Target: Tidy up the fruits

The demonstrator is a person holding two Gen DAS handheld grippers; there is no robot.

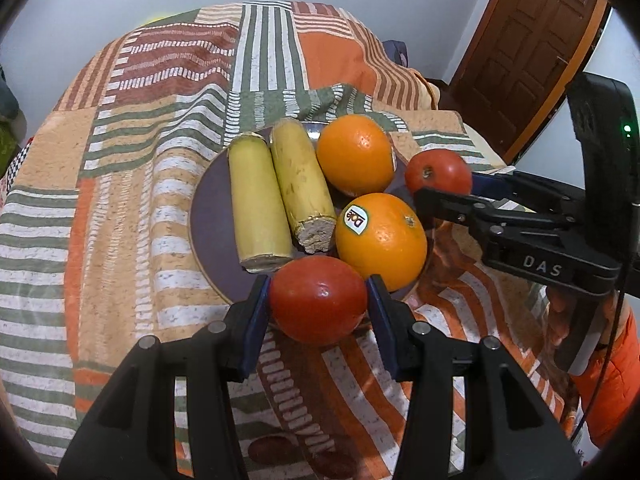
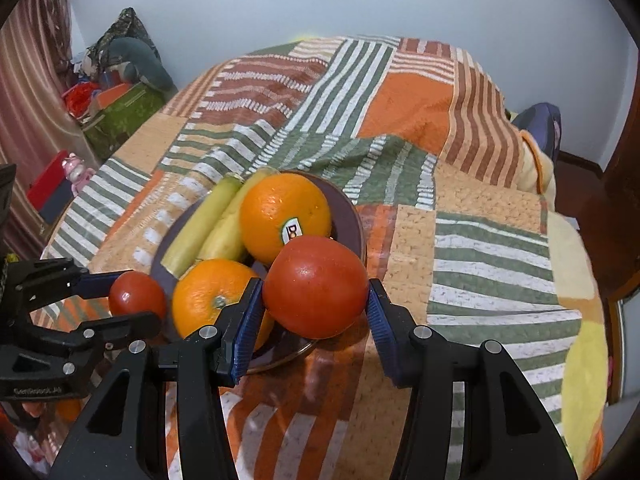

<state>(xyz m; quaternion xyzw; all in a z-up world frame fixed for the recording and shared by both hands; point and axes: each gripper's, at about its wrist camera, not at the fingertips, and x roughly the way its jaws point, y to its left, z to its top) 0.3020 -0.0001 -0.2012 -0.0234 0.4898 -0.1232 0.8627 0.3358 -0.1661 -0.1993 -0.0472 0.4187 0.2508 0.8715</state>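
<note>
A purple plate [image 1: 208, 216] on a patterned blanket holds two banana pieces [image 1: 260, 208] and two oranges [image 1: 380, 236]. My left gripper [image 1: 318, 300] is shut on a red tomato [image 1: 318, 300] at the plate's near edge. My right gripper [image 2: 316, 296] is shut on a second red tomato [image 2: 316, 286] at the plate's right edge; it shows in the left wrist view [image 1: 438, 170]. The plate [image 2: 352, 216], bananas [image 2: 200, 224], oranges [image 2: 284, 216] and the left gripper's tomato [image 2: 137, 294] show in the right wrist view.
The blanket [image 1: 120, 160] covers a bed with folds behind the plate. A wooden door [image 1: 528, 48] stands at the right. Boxes and clutter [image 2: 116, 96] lie on the floor at the left of the bed.
</note>
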